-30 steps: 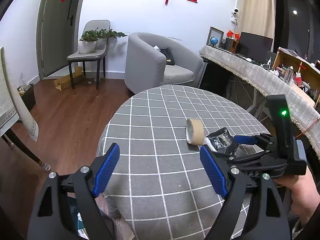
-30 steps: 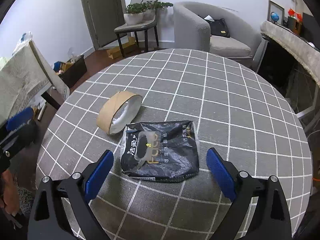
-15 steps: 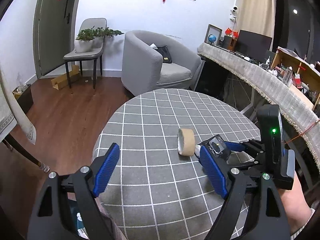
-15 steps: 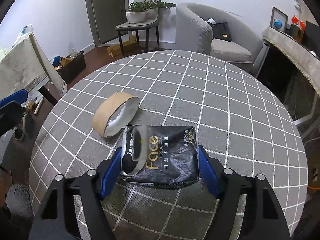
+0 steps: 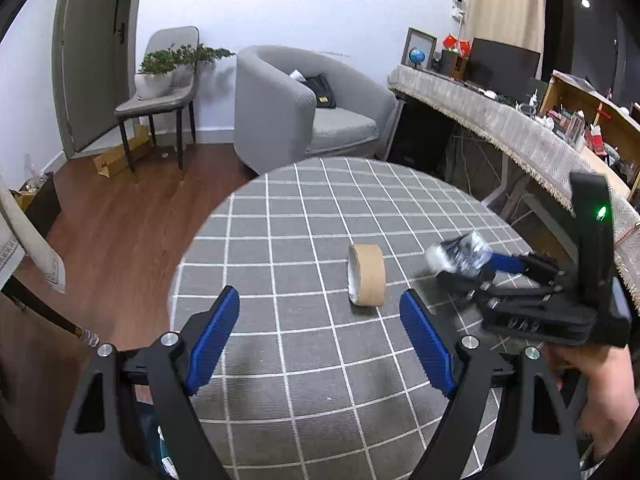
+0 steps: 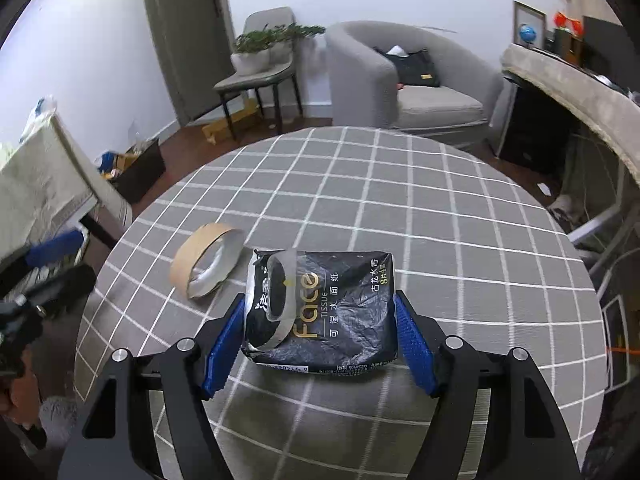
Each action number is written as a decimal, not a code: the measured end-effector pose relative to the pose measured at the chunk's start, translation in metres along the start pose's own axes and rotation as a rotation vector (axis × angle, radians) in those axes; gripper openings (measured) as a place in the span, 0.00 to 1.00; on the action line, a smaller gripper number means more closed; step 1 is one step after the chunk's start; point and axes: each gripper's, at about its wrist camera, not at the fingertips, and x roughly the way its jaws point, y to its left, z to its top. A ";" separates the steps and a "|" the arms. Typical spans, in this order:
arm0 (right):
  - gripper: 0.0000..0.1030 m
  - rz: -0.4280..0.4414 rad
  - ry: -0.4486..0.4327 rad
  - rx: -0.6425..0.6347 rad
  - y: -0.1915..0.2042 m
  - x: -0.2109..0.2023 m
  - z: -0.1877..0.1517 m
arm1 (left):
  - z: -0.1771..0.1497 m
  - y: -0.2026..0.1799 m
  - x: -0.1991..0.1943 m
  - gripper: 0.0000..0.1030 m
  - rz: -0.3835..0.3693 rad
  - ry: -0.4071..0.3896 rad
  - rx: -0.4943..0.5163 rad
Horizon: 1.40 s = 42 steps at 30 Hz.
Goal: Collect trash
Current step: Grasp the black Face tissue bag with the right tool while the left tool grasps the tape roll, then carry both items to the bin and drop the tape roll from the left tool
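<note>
So far only the black tissue pack (image 6: 320, 308) is pinched in the right hand-held gripper (image 6: 320, 338), while the tape roll (image 5: 366, 275) waits mid-tabletop (image 5: 280, 208) and the left hand-held gripper (image 5: 320, 340) hangs spread and empty.

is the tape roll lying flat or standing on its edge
Standing on its edge: the tape roll rests on its curved rim on the checked table, hole facing sideways.

Two pieces of trash, two grippers

One black tissue pack (image 6: 324, 308) between the right gripper's (image 6: 320, 340) pads; one tape roll (image 6: 206, 260) ahead-left; left gripper (image 5: 320, 340).
</note>
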 end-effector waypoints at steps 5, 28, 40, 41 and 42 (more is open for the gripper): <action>0.70 0.003 -0.029 0.040 -0.010 -0.005 0.004 | -0.005 -0.010 0.014 0.81 0.011 0.026 0.055; 0.70 -0.007 -0.053 0.097 -0.037 -0.012 0.003 | 0.012 -0.044 0.081 0.44 0.005 0.145 0.116; 0.70 0.003 -0.052 0.091 -0.037 -0.018 0.003 | 0.013 -0.047 0.088 0.22 0.052 0.180 0.121; 0.70 0.005 -0.055 0.087 -0.034 -0.020 0.003 | 0.014 -0.047 0.088 0.22 0.054 0.179 0.122; 0.70 0.007 -0.056 0.083 -0.033 -0.020 0.003 | 0.013 -0.046 0.086 0.22 0.055 0.177 0.122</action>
